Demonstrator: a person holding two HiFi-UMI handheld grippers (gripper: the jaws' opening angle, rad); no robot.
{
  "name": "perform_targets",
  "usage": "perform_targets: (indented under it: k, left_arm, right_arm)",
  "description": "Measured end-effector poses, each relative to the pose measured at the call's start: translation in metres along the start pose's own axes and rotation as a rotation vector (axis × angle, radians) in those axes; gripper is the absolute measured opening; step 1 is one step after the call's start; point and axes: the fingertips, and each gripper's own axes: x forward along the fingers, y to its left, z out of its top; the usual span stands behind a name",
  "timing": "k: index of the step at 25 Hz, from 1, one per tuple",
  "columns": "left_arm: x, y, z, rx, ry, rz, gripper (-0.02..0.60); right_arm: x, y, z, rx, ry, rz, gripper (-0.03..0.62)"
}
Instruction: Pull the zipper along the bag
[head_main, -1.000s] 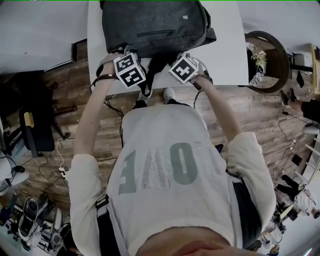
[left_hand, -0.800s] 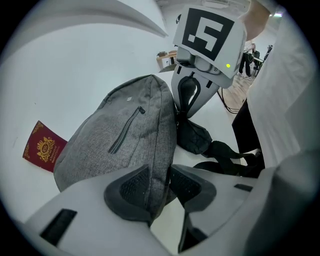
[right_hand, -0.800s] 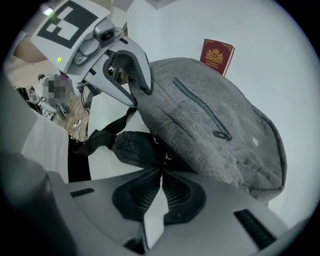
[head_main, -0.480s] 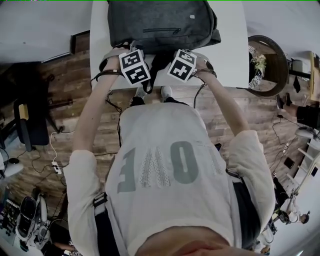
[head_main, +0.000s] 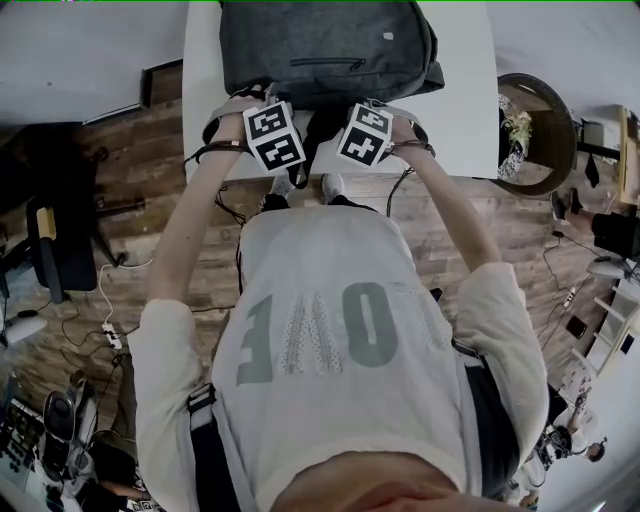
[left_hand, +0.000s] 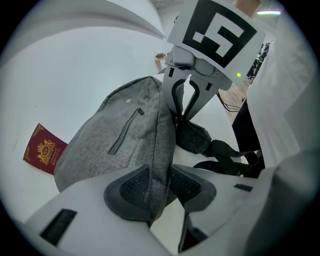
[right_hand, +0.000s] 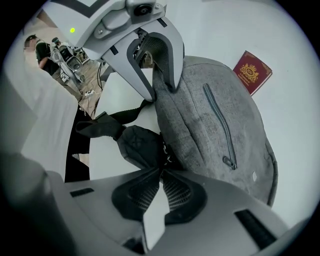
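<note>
While clamping the edge of the grey backpack (left_hand: 115, 135) in the left gripper (left_hand: 159, 186) and pinching the zipper pull (right_hand: 163, 159) between the shut tips of the right gripper (right_hand: 161, 172), beware slippage if tugged askew.

A white table (head_main: 470, 90) fills the twelve o'clock part of the head view. At ten o'clock lies a pale grey surface (head_main: 80, 60), either wall or tabletop. A floor of dark wooden planks (head_main: 130, 230) runs across the middle. A round brown chair or basket (head_main: 565, 120) stands at two o'clock, just beside the table. A black office chair (head_main: 70, 265) sits at nine o'clock. Loose cables (head_main: 101, 300) trail over the planks at eight o'clock, and cluttered equipment (head_main: 55, 435) lies at seven. The light is even and flat.
</note>
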Motion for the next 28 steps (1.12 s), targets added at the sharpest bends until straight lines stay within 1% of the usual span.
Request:
perform_targets:
  k: [4, 8, 11, 12, 13, 14, 15, 17, 19, 22, 24, 26, 28]
  left_arm:
    - [0.000, 0.000, 0.001, 0.000, 0.001, 0.001, 0.141]
    - [0.000, 0.000, 0.002, -0.010, -0.003, -0.001, 0.141]
    - [-0.001, -0.001, 0.003, -0.003, -0.023, -0.008, 0.142]
    - [-0.003, -0.001, 0.004, 0.002, -0.035, -0.015, 0.141]
    - [-0.005, -0.001, 0.004, 0.001, -0.048, -0.026, 0.141]
    - [-0.008, 0.000, 0.005, -0.006, -0.061, -0.038, 0.141]
    - [-0.012, 0.002, 0.007, -0.021, -0.072, -0.048, 0.141]
    - [-0.023, 0.010, 0.010, -0.051, -0.092, -0.045, 0.142]
    - [-0.040, 0.027, 0.015, -0.068, -0.125, -0.002, 0.142]
    - [-0.076, 0.065, 0.030, -0.121, -0.211, 0.104, 0.143]
    - [-0.106, 0.094, 0.047, -0.162, -0.295, 0.186, 0.143]
    - [-0.139, 0.119, 0.069, -0.189, -0.399, 0.271, 0.143]
    - [-0.171, 0.136, 0.091, -0.222, -0.521, 0.347, 0.143]
  right_arm:
    - [0.000, 0.000, -0.001, 0.013, -0.007, -0.018, 0.035]
    - [0.000, -0.001, -0.004, 0.074, -0.040, -0.007, 0.034]
    - [-0.003, -0.001, -0.009, 0.109, -0.068, -0.004, 0.035]
    - [-0.004, -0.001, -0.012, 0.130, -0.075, 0.004, 0.059]
    - [-0.006, 0.000, -0.014, 0.158, -0.085, 0.016, 0.152]
    - [-0.009, 0.000, -0.017, 0.187, -0.097, 0.028, 0.192]
    - [-0.014, -0.001, -0.020, 0.211, -0.111, 0.030, 0.204]
    - [-0.026, -0.009, -0.027, 0.235, -0.136, -0.001, 0.204]
    - [-0.041, -0.023, -0.032, 0.255, -0.171, -0.054, 0.204]
    - [-0.074, -0.050, -0.032, 0.299, -0.250, -0.135, 0.204]
    - [-0.101, -0.070, -0.028, 0.340, -0.332, -0.193, 0.202]
    - [-0.133, -0.092, -0.018, 0.409, -0.450, -0.245, 0.157]
    - [-0.169, -0.115, -0.007, 0.487, -0.586, -0.313, 0.125]
